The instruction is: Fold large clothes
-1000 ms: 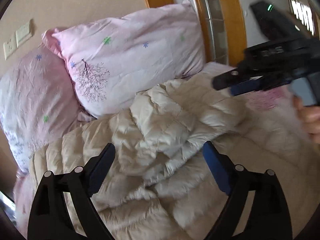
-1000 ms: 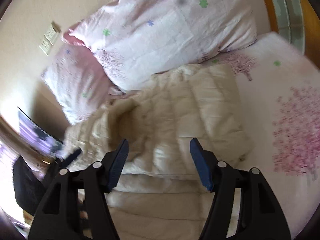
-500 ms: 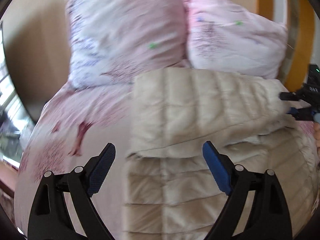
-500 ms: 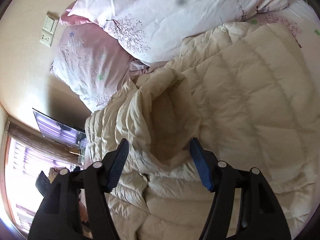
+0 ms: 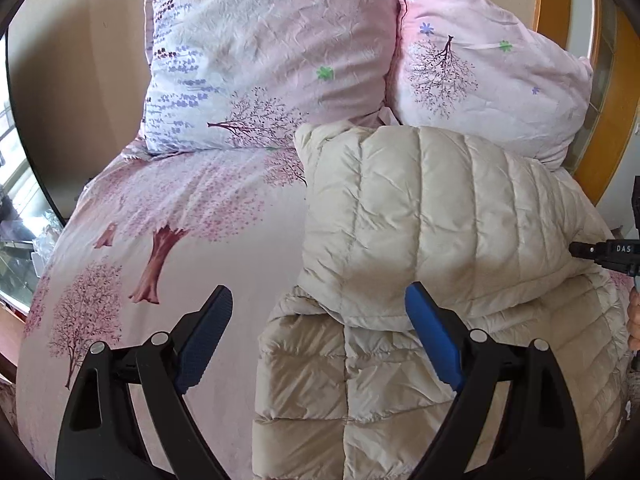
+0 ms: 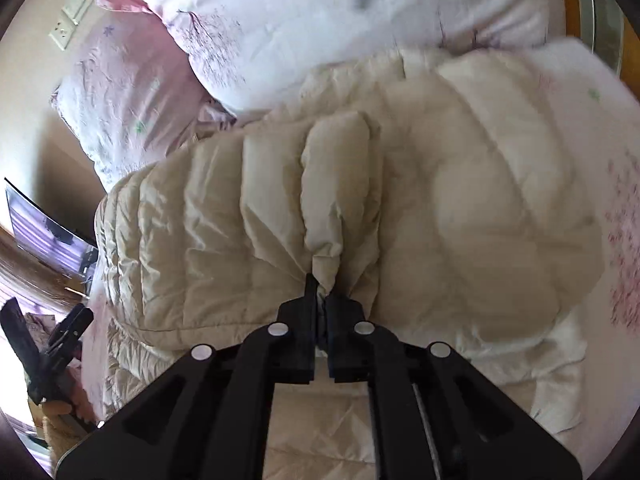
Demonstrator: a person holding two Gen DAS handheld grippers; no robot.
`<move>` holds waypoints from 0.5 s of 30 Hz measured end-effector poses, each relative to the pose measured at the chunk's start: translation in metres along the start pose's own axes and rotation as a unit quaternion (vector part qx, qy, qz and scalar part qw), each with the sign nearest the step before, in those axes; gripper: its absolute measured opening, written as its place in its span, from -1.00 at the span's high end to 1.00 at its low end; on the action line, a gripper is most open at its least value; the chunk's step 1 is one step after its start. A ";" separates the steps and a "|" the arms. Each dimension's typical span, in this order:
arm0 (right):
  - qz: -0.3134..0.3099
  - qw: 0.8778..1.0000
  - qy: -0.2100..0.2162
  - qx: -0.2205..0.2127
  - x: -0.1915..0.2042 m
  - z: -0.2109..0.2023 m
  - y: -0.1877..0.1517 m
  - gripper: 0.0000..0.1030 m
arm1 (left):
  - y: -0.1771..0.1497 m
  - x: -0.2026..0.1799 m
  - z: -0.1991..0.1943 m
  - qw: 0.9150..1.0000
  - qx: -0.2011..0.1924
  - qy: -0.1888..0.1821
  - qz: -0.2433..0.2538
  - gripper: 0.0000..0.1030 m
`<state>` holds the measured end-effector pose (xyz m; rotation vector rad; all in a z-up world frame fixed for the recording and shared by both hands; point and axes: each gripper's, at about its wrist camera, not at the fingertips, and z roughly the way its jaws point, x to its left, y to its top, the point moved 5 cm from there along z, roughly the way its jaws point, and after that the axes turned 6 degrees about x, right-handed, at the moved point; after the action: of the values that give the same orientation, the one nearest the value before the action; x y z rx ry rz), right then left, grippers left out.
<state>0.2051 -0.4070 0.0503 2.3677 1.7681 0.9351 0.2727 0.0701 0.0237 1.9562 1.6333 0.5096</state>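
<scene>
Down jacket (image 5: 432,216), cream and quilted, lay on the right half of a bed covered by a pink sheet (image 5: 168,216) printed with trees; its upper layer was folded over the lower one, whose stitched panels showed beneath, near the bottom of the left wrist view. Left to right in that view: a window edge, the bare printed sheet, the jacket, then an orange wooden frame (image 5: 608,128) at the far right. Two pink pillows stood behind: the left pillow (image 5: 264,56) upright beyond the sheet, the right pillow (image 5: 492,80) touching the jacket's far edge. The left gripper (image 5: 318,320) was spread wide, its blue pads apart, one over the sheet and one over the jacket's folded edge, gripping nothing. The right gripper (image 6: 322,300) had its jaws pressed together on a gathered pinch of the jacket (image 6: 328,208), fabric puckering outward from the tips. In the right wrist view the jacket bulged toward the pillows; wall sockets (image 6: 70,16) showed at upper left. The image there was blurred on the right side.
</scene>
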 end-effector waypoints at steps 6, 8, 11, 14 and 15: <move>-0.054 0.989 0.006 -0.136 0.024 -0.059 0.010 0.56 | 0.003 0.002 -0.006 1.000 -0.018 -0.009 0.002 -0.74; -0.080 0.990 0.015 -0.116 0.040 -0.048 0.011 0.56 | 0.007 -0.002 -0.006 1.000 -0.023 -0.013 -0.002 -0.74; -0.098 0.992 0.001 -0.078 0.044 -0.022 0.013 0.56 | 0.011 -0.010 -0.005 0.999 -0.025 -0.028 -0.007 -0.74; -0.068 0.997 -0.033 -0.020 0.024 0.018 0.013 0.65 | 0.008 -0.011 -0.003 0.999 -0.022 -0.033 -0.007 -0.74; -0.056 0.998 -0.041 0.007 0.015 0.033 0.012 0.67 | 0.007 -0.010 -0.002 0.999 -0.019 -0.035 -0.007 -0.74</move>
<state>0.2342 -0.3881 0.0344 2.2519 1.8602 0.8028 0.2748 0.0595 0.0301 1.9127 1.5809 0.4579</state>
